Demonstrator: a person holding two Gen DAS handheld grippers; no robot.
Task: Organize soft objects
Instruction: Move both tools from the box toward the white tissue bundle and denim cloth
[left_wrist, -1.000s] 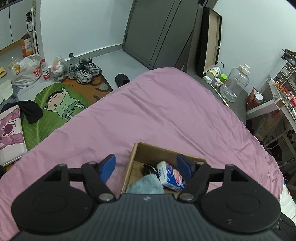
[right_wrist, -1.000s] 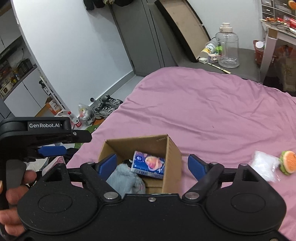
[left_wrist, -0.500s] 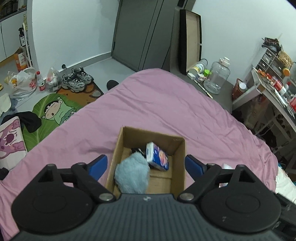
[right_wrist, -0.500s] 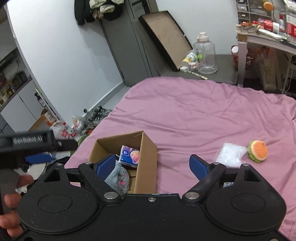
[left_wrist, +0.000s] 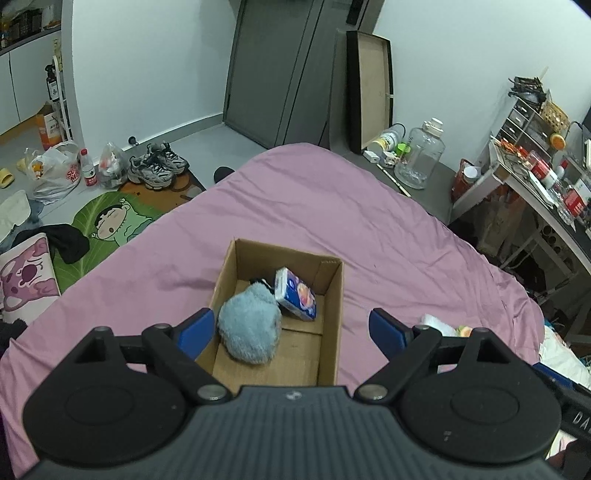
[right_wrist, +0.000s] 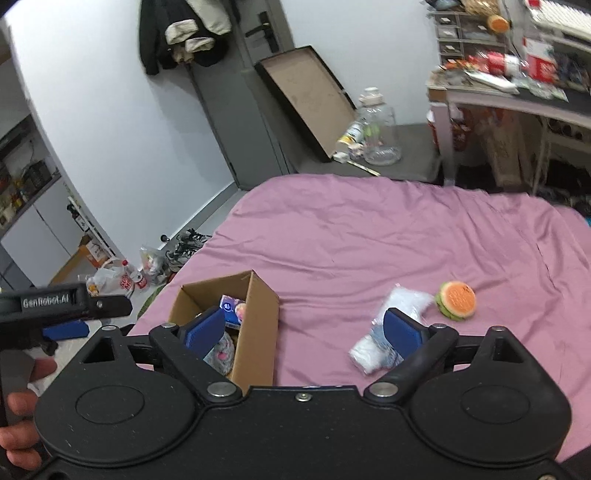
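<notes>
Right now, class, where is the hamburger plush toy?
In the right wrist view, the hamburger plush lies on the pink bedsheet, right of the cardboard box and just beside the clear plastic packet.

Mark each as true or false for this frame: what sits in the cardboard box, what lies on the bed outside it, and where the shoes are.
1. A fluffy blue-grey plush sits in the cardboard box. True.
2. The burger toy is in the box. False: it lies on the pink bedspread, apart from the box.
3. A tissue pack is in the box. True.
4. The sneakers are on the bed. False: they are on the floor.
</notes>
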